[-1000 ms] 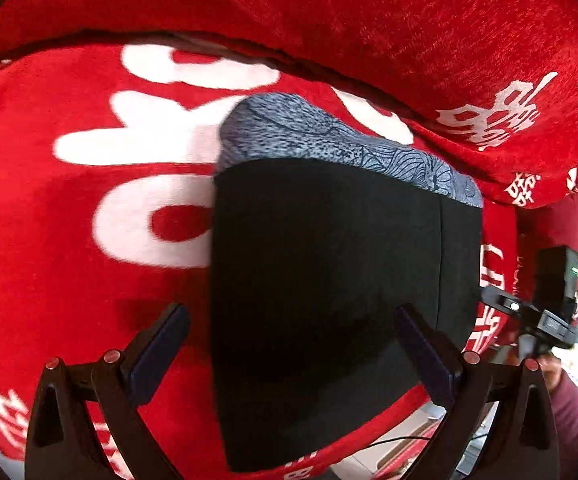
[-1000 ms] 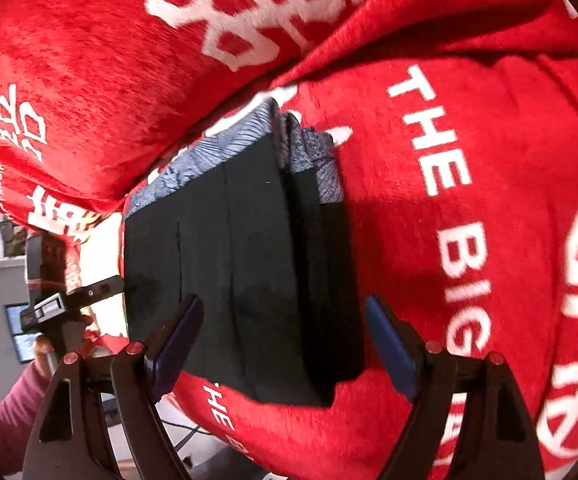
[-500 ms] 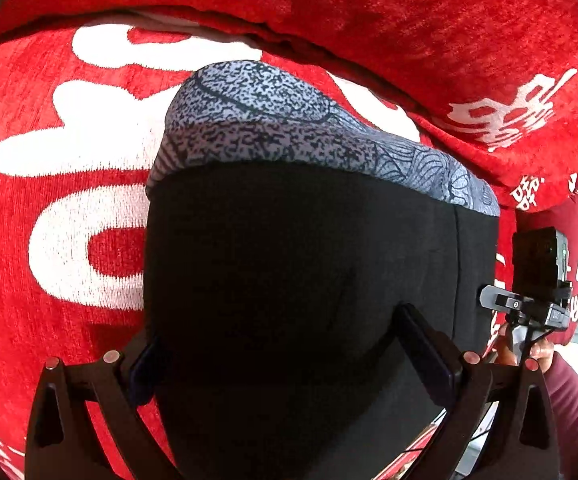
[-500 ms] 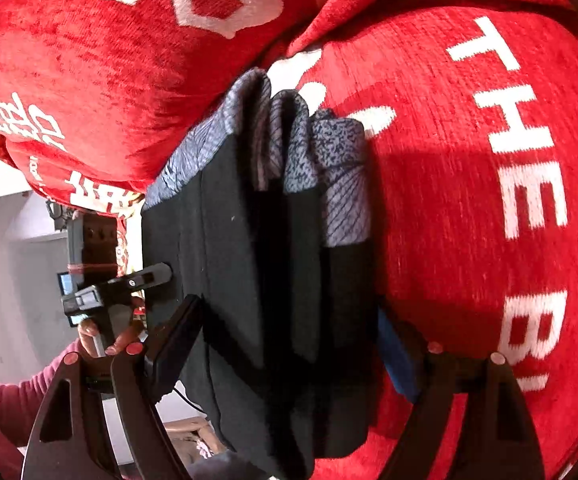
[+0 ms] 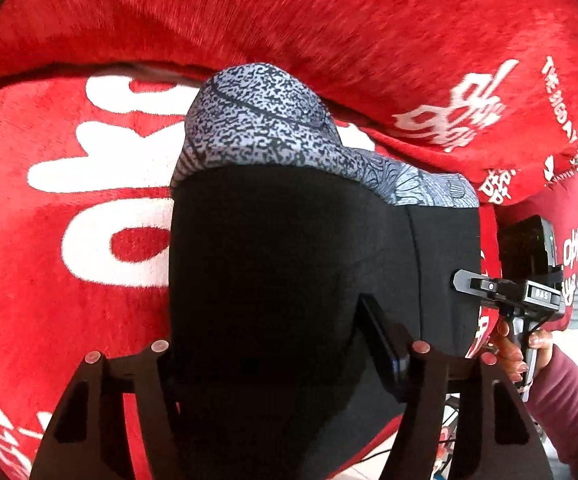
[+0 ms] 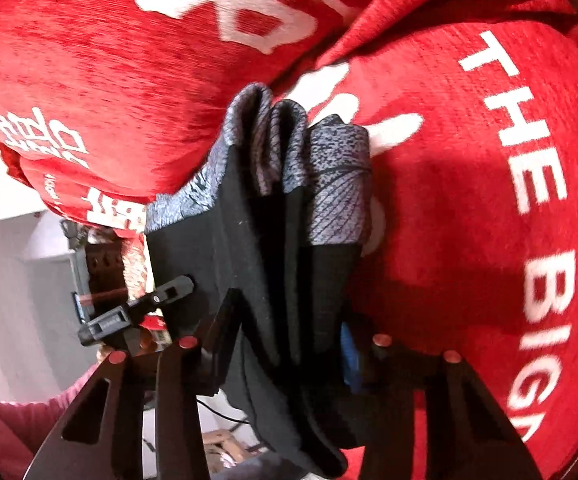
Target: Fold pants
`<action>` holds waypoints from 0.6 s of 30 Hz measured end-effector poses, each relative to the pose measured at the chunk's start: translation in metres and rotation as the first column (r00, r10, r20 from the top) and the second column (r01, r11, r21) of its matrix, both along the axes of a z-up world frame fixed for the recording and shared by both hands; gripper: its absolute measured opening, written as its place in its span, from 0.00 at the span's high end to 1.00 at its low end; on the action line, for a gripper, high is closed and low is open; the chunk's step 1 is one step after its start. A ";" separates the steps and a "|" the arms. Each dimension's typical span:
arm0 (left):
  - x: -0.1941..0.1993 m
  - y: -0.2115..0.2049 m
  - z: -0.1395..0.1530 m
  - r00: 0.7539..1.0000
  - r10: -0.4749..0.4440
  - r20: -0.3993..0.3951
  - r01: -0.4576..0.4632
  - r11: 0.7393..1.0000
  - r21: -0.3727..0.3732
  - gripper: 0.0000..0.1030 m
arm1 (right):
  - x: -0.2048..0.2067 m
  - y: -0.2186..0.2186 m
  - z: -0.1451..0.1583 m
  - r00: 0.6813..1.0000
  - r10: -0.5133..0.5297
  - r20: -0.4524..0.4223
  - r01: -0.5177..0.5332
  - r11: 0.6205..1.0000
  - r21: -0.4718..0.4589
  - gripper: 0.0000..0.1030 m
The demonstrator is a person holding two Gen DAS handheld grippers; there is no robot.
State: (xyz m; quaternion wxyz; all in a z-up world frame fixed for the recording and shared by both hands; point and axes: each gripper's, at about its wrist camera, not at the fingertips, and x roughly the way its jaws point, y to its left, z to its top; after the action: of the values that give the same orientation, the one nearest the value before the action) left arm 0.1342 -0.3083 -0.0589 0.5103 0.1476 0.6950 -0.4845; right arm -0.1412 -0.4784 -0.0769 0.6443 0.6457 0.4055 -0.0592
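Observation:
The folded black pants [image 5: 289,264] with a grey patterned waistband [image 5: 265,128] lie in a thick stack on the red sofa cover. My left gripper [image 5: 273,344] is shut on the near edge of the stack; its left finger is hidden under the cloth. In the right wrist view the pants [image 6: 273,248] show several layers edge-on, with the waistband [image 6: 329,168] bunched at the far end. My right gripper [image 6: 285,332] is shut on those layers.
The red sofa seat [image 5: 69,280] with white lettering and its back cushion [image 5: 329,32] surround the pants. The other gripper and the person's hand [image 5: 521,344] show at the right of the left wrist view, and the sofa's front edge [image 6: 89,208] lies left in the right wrist view.
Both grippers moved in onto the pants and closed on the stack. The waistband end has bunched up and lifted slightly.

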 end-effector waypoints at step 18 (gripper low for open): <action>0.031 0.121 0.004 0.994 0.075 0.083 -0.084 0.990 0.111 0.33 | 0.050 0.121 0.003 0.995 0.069 -0.067 -0.068 0.997 0.018 0.54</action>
State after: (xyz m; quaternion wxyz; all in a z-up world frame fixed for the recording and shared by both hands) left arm 0.1654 -0.1869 -0.0550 0.5468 0.1677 0.7062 -0.4172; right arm -0.0911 -0.3578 -0.0735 0.6268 0.6341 0.4495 -0.0554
